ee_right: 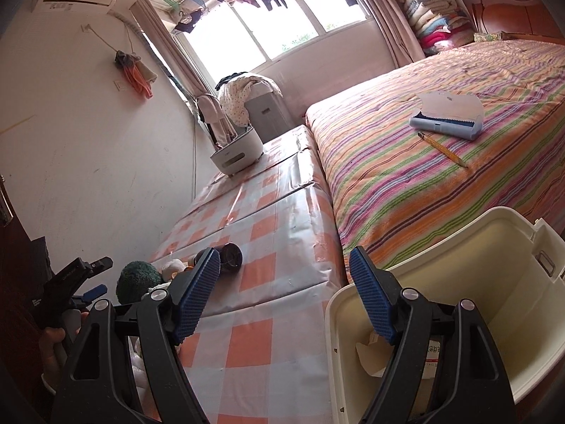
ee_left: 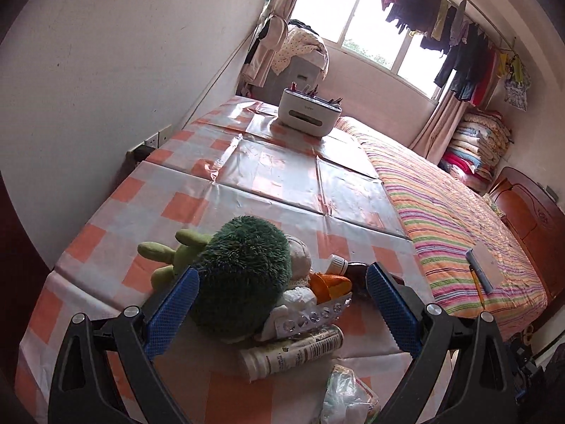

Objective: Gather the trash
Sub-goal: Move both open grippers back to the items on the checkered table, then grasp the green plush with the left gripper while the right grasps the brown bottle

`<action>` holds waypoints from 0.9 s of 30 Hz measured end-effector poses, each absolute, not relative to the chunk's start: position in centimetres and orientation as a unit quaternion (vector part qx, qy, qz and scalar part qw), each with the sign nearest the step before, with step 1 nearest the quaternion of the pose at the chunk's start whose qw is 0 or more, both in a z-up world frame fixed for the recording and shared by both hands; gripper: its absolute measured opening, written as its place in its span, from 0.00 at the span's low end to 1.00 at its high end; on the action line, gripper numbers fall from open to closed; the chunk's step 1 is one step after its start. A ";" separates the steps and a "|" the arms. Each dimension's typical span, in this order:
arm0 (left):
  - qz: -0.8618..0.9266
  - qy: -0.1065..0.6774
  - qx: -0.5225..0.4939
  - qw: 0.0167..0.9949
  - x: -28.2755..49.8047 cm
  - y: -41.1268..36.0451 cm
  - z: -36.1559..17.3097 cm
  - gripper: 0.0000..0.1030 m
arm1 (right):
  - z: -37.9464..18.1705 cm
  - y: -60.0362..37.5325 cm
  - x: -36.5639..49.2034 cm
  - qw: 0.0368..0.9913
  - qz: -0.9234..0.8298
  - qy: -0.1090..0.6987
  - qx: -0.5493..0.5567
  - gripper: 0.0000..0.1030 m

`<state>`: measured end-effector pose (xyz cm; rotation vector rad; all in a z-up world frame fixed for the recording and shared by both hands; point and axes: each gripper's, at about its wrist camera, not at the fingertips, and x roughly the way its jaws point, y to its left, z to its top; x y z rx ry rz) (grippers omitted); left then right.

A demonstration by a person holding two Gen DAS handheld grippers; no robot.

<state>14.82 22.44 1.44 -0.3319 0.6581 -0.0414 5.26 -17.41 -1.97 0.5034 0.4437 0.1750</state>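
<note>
A pile lies on the checked tablecloth (ee_left: 247, 176): a green plush toy (ee_left: 243, 275), orange peel (ee_left: 328, 282), a crumpled tissue (ee_left: 300, 296), a foil blister pack (ee_left: 310, 318), a white tube (ee_left: 293, 351), a brown bottle (ee_left: 356, 272) and a plastic wrapper (ee_left: 349, 395). My left gripper (ee_left: 282, 270) is open, its blue pads wide on either side of the pile and pressing nothing. My right gripper (ee_right: 282, 252) is open and holds nothing; its right finger hangs over the cream bin (ee_right: 494, 219). The right wrist view also shows the brown bottle (ee_right: 231, 256), the plush toy (ee_right: 136, 279) and the left gripper (ee_right: 88, 282).
A white organiser box (ee_left: 310, 113) with pens stands at the table's far end. The striped bed (ee_left: 459, 229) adjoins the table on the right, with a blue-and-white case (ee_right: 448, 116) and a pencil (ee_right: 441, 148) on it. The wall runs along the left. Paper scraps (ee_right: 370, 357) lie in the bin.
</note>
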 end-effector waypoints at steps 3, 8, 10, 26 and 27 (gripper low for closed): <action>-0.018 0.340 -0.160 0.927 15.9 23.0 0.7 0.90 | -2.1 -16.5 5.6 0.940 0.089 0.223 0.242 0.72; -0.015 0.368 -0.147 0.918 17.4 22.8 -0.6 0.90 | -2.3 -15.3 6.3 0.939 0.095 0.231 0.235 0.72; -0.015 0.376 -0.145 0.915 17.7 22.8 -1.1 0.90 | -2.4 -14.9 6.5 0.940 0.096 0.234 0.231 0.73; 0.007 0.394 -0.120 0.911 18.9 23.3 -3.3 0.83 | -1.3 -10.6 10.9 0.939 0.158 0.267 0.147 0.74; 0.012 0.393 -0.120 0.911 18.8 23.5 -3.3 0.77 | -1.0 -10.1 11.6 0.937 0.174 0.270 0.136 0.76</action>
